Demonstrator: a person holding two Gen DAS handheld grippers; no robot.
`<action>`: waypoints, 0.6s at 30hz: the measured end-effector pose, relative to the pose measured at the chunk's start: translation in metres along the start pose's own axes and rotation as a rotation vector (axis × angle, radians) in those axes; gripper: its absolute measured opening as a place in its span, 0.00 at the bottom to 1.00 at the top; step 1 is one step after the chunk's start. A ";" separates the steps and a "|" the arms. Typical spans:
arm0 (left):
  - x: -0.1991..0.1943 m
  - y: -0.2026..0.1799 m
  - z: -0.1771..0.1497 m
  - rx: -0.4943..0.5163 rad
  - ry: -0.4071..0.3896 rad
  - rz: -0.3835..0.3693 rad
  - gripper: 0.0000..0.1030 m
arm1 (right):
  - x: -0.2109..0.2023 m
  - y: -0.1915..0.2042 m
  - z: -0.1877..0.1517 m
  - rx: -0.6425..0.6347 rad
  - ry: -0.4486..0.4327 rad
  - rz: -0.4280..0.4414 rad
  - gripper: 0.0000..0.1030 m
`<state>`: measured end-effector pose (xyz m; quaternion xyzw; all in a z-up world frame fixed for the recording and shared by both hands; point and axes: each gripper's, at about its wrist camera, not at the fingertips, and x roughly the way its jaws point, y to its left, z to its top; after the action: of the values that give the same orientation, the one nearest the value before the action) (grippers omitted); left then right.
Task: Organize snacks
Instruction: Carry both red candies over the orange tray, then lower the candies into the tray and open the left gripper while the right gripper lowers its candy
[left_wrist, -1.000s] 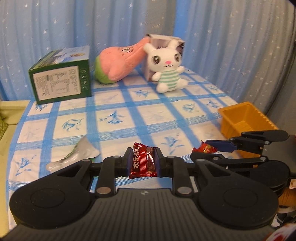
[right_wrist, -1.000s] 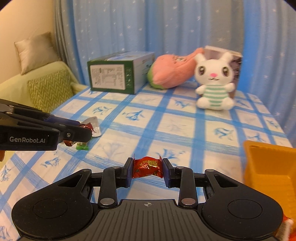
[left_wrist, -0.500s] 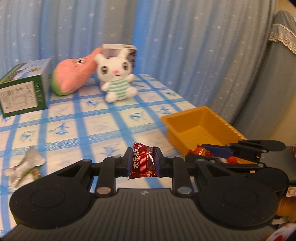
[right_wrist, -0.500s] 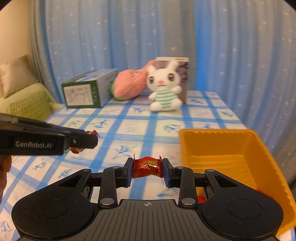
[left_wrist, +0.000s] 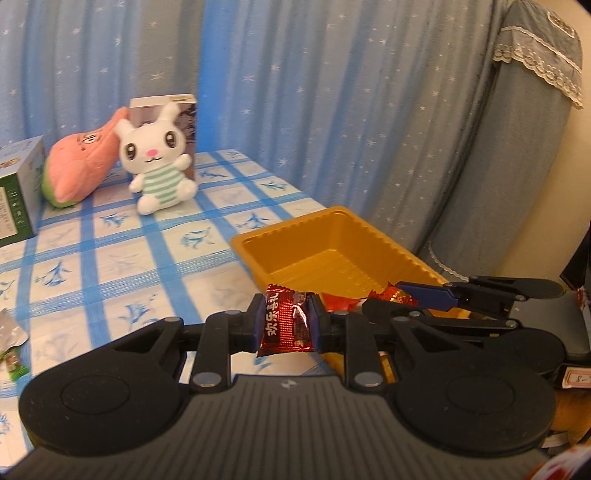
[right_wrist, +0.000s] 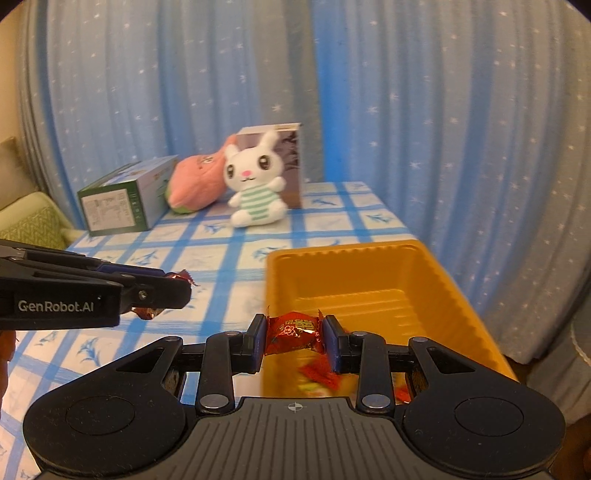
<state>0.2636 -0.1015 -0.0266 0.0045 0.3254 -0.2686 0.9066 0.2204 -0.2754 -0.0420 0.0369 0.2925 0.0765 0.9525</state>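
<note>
Red candy (right_wrist: 293, 333) over orange tray (right_wrist: 458, 295); dark-red candy (left_wrist: 286, 325) beside.

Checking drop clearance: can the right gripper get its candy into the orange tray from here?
Probably yes. The right gripper, shut on the red candy, sits over the near end of the orange tray. The tray is open-topped, and the left gripper is off to the side, over the tablecloth.

Behind my table (left_wrist: 110, 258) hangs a blue curtain (right_wrist: 406, 110) with small white stars, covering the whole back wall. The table wears a white cloth with blue checks and leaf prints. At my left stands a pale green sofa (right_wrist: 29, 221). At my right is something covered with grey lace-edged fabric (left_wrist: 517, 147). The light is warm.
</note>
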 end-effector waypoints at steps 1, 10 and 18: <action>0.002 -0.003 0.001 0.003 0.000 -0.004 0.21 | -0.002 -0.004 -0.001 0.007 -0.001 -0.008 0.32; 0.019 -0.026 0.010 0.015 0.001 -0.042 0.21 | -0.011 -0.038 -0.001 0.059 -0.010 -0.066 0.32; 0.037 -0.040 0.015 0.023 0.016 -0.065 0.21 | -0.010 -0.058 -0.003 0.082 -0.002 -0.099 0.32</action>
<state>0.2768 -0.1562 -0.0305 0.0062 0.3294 -0.3016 0.8947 0.2175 -0.3345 -0.0458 0.0613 0.2962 0.0173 0.9530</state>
